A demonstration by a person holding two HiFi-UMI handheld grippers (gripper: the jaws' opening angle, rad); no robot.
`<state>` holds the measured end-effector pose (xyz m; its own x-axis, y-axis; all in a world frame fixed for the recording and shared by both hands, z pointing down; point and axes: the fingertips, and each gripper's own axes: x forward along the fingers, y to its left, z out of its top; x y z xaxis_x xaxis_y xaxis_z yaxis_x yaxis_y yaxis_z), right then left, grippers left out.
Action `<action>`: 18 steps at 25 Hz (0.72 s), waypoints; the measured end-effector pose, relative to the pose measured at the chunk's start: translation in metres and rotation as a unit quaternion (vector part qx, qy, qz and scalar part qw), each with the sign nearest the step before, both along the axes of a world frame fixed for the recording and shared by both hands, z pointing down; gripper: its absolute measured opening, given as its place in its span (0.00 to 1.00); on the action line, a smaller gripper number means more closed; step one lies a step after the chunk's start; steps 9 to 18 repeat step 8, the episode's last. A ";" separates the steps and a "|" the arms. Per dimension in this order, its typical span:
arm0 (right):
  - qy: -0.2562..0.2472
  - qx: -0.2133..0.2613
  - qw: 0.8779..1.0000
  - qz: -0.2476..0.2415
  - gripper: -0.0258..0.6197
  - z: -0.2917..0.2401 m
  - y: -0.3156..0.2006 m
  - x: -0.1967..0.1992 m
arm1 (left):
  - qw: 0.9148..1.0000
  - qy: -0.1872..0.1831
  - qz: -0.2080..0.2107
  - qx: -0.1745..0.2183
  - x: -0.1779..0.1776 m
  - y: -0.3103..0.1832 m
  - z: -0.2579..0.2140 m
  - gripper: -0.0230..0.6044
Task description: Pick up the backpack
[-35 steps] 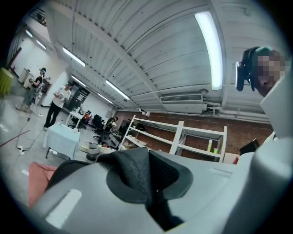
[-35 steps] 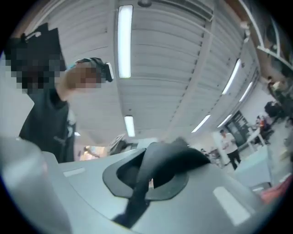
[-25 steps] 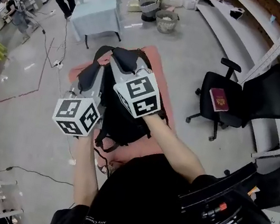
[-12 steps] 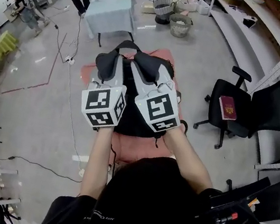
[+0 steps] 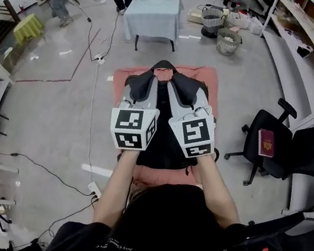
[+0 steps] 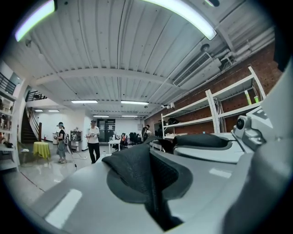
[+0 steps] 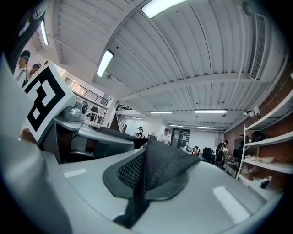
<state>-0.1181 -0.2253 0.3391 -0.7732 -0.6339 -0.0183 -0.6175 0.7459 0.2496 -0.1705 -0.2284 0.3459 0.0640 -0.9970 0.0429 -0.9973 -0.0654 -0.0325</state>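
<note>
Over the middle of the pink mat [image 5: 121, 83], the backpack [image 5: 161, 157] hangs from your two grippers. The left gripper [image 5: 141, 86] and right gripper [image 5: 182, 90] are each clenched on a mesh shoulder strap [image 7: 155, 169]. Raise both evenly so neither strap slips.

A grey floor [image 5: 44, 114] carries a salmon mat [image 5: 121, 81] at frame centre, cables [image 5: 90, 117] left, an office chair [image 5: 259, 125] right
</note>
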 end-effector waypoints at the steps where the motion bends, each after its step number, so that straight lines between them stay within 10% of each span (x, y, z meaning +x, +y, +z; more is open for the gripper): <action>1: -0.001 -0.001 1.000 -0.002 0.08 0.001 0.001 -0.003 | 1.000 0.004 -0.002 0.001 -0.003 0.002 0.002 0.07; 18: -0.008 -0.025 1.000 -0.004 0.08 0.007 -0.002 -0.018 | 1.000 0.010 -0.001 -0.002 -0.016 0.006 0.008 0.07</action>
